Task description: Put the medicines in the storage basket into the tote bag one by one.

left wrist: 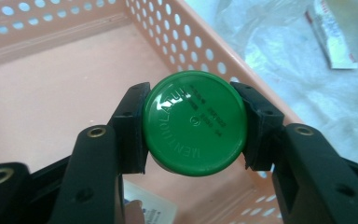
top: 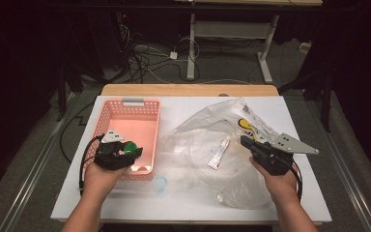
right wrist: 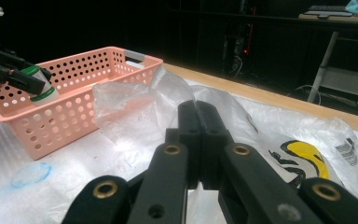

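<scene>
A small jar with a green lid (left wrist: 195, 122) marked MENTHOLATUM is clamped by its sides between the jaws of my left gripper (left wrist: 195, 128). From above, the left gripper (top: 133, 151) holds the green jar (top: 130, 146) over the near right part of the pink perforated basket (top: 125, 108). In the right gripper view the jar (right wrist: 39, 88) has a white body and hangs just above the basket's rim (right wrist: 74, 112). My right gripper (top: 245, 141) hovers over the crumpled clear plastic bag (top: 207, 130), and its jaws (right wrist: 198, 121) are pressed together with nothing seen between them.
A small white tube with red print (top: 219, 152) lies on the bag, left of the right gripper. A blue-rimmed clear disc (top: 160, 183) lies on the white table in front of the basket. A white printed item (left wrist: 149, 210) lies on the basket floor.
</scene>
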A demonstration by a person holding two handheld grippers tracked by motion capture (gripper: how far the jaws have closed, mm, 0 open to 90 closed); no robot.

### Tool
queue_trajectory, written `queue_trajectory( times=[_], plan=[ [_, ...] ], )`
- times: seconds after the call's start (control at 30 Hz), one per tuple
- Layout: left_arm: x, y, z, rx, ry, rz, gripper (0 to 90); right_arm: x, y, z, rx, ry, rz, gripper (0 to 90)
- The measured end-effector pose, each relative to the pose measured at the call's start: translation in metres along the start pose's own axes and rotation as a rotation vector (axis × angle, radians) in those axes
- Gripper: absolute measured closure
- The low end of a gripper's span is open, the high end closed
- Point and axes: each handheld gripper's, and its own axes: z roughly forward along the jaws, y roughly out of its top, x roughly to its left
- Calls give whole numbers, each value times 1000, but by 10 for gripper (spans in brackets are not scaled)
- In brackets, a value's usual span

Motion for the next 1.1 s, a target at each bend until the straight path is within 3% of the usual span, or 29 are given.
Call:
queue_trajectory(
  times=[0.13, 0.47, 1.1],
  plan=[
    [-1, -9, -1, -29, -6, -15, 495, 0, 0, 0, 1, -4, -1, 900],
    [-4, -15, -6, -64, 5, -6, 495, 0, -2, 1, 11, 0, -2, 900],
    [-24, -4, -18, -136, -38, 36, 496, 0, -1, 1, 7, 3, -4, 900]
  ],
)
